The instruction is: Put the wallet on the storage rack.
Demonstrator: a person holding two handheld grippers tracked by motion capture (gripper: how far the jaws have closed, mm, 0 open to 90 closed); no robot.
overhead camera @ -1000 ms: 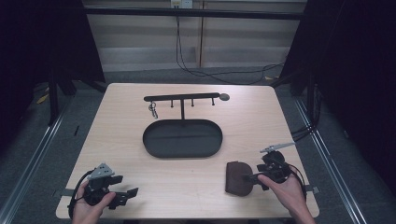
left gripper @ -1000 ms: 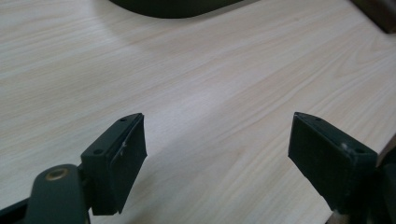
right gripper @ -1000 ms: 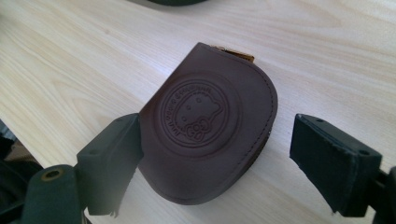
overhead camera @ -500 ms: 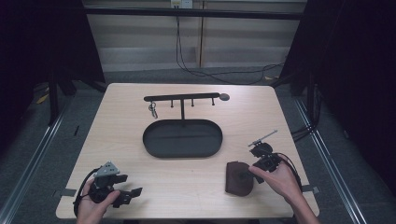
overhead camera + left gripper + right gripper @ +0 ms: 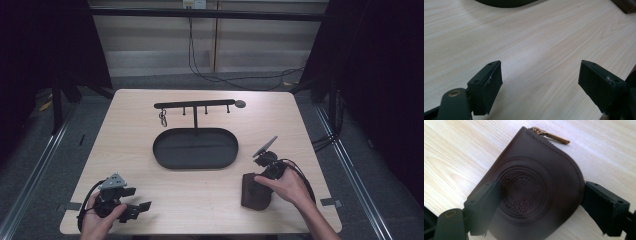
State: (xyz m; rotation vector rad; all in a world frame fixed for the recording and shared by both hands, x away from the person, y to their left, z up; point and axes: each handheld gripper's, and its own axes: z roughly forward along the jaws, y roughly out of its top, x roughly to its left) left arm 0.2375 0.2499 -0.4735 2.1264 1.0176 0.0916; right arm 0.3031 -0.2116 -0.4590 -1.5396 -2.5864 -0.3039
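Note:
A dark brown leather zip pouch lies flat near the table's front right. In the right gripper view the pouch shows an embossed round emblem and a brass zip pull. My right gripper points down over it, tilted. The right gripper is open, one jaw on each side of the pouch's rounded end; I cannot tell whether the jaws touch it. My left gripper rests at the front left corner in a hand. The left gripper is open over bare wood, nothing between its pads.
A black oval tray sits mid-table, and its rim shows in the left gripper view. Behind it stands a black hook rack with a small key ring hanging at its left. The light wooden table has bare wood between the grippers.
My right gripper has moved left and forward from beside the pouch and tipped down over it. The left gripper has barely shifted.

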